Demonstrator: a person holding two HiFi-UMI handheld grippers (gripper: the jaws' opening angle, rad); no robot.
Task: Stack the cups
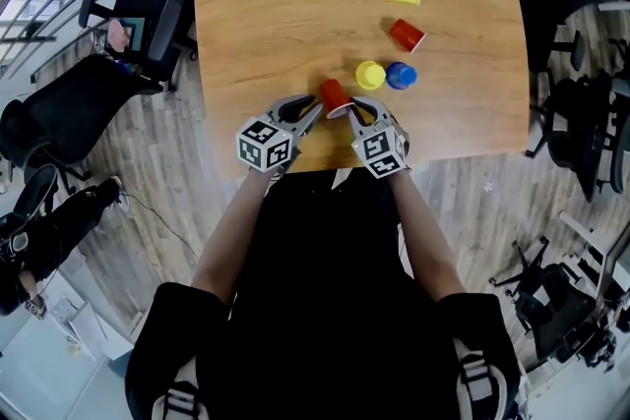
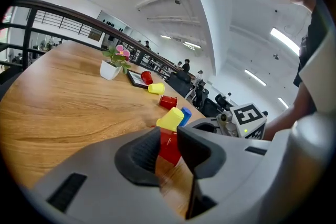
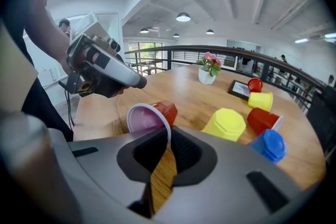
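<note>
Two-handed hold in the head view: left gripper (image 1: 315,107) and right gripper (image 1: 352,108) meeting on one red cup (image 1: 335,97) near the front edge of the wooden table (image 1: 256,44). Both forearms stretched forward and converging, marker cubes up. Just beyond, an upturned yellow cup (image 1: 370,75) beside a blue cup (image 1: 401,75); farther back, a tipped red cup (image 1: 407,35).

Left gripper view: jaws part-way closed and clamped on the red cup's wall (image 2: 169,150), only that red side visible. Seen solely here, close on the right: the other gripper's marker cube (image 2: 249,120).

Right gripper view: jaws nearly together, pinching the thin rim of the red cup (image 3: 152,113). Cup tilted on its side, open mouth toward the camera, pale inside, a detail hidden elsewhere.
</note>
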